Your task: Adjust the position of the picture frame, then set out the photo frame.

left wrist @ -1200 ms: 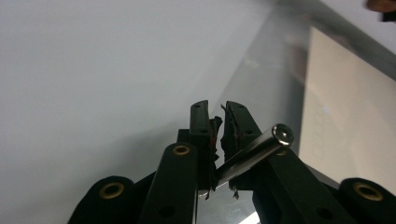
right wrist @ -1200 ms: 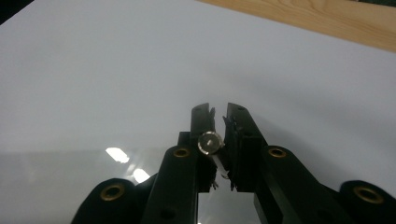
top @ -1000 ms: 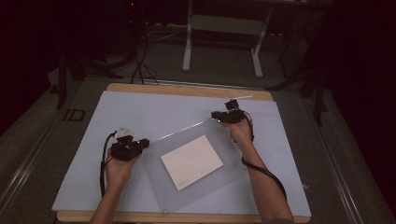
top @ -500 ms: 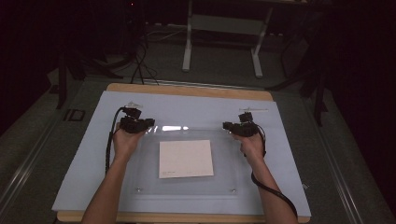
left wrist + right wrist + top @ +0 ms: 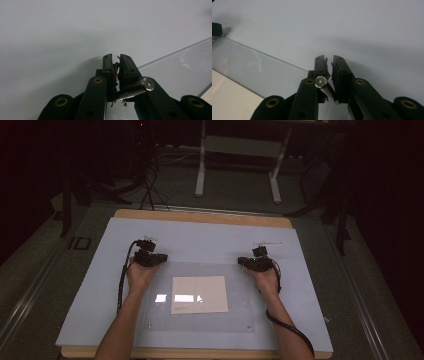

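Observation:
A clear plastic sheet [image 5: 240,290] lies flat on the pale blue mat [image 5: 200,240], square to the table, with a cream paper [image 5: 199,294] under its middle. My left gripper [image 5: 148,257] is at the sheet's far left corner, its jaws [image 5: 118,58] shut on a short metal pin [image 5: 140,86] at the sheet's edge [image 5: 180,67]. At the far right corner my right gripper [image 5: 256,262] is likewise shut [image 5: 329,60] on a metal pin [image 5: 321,82]. The sheet [image 5: 262,67] and the paper [image 5: 229,100] run off to that gripper's left.
The mat covers a wooden table [image 5: 200,217]. A thin pale rod [image 5: 267,243] lies on the mat just beyond my right gripper. Small pins mark the sheet's near corners [image 5: 148,325]. Both forearms rest along the sheet's sides. Cables and stand legs [image 5: 237,170] are on the floor behind.
The sheet has turned from a skewed angle to square with the table. My left gripper went forward to the far left corner, my right gripper drew back and right.

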### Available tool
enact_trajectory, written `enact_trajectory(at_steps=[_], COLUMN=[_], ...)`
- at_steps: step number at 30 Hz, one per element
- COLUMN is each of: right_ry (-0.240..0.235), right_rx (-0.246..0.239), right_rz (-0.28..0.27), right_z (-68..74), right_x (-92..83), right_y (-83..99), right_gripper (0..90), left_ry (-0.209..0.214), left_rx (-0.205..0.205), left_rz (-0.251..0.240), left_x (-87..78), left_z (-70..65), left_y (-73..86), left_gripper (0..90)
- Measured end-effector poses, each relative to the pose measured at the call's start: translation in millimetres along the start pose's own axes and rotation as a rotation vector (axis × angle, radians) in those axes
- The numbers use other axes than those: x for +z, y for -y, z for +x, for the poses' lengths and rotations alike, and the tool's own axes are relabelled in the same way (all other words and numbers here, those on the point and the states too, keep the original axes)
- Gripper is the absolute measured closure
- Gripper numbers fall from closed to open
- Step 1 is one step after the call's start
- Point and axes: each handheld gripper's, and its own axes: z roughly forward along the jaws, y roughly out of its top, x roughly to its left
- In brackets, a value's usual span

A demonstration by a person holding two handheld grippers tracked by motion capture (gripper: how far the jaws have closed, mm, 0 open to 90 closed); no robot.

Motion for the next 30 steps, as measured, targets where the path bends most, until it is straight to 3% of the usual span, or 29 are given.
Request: enact_trajectory(at_steps=[8,14,20,25,27,30], right_ry=[-0.004,0.016,0.019,0.019,0.021,0.018], right_rx=[-0.015,-0.055,-0.074,-0.074,-0.076,-0.077], right_rz=[0.01,0.016,0.015,0.01,0.003,0.002], right_z=[0.3,3.0,3.1,3.2,3.2,2.9], right_x=[1.4,1.8,1.8,1.6,1.4,1.2], right_y=[-0.9,-1.3,-1.0,-0.2,0.7,0.9], right_gripper=[82.8,83.1,83.0,82.9,82.7,82.6], left_ry=[0.01,0.031,0.053,0.05,0.055,0.033], left_rx=[0.004,-0.005,0.032,0.04,0.069,0.106], left_rz=[0.007,-0.009,-0.063,-0.117,-0.169,-0.189], left_x=[-0.3,-0.9,-7.5,-17.8,-25.9,-29.6], left_z=[0.7,3.3,5.3,6.7,6.9,5.1], left_y=[0.1,2.6,12.2,19.3,24.8,29.6], left_gripper=[82.6,81.4,68.2,63.5,62.2,63.9])
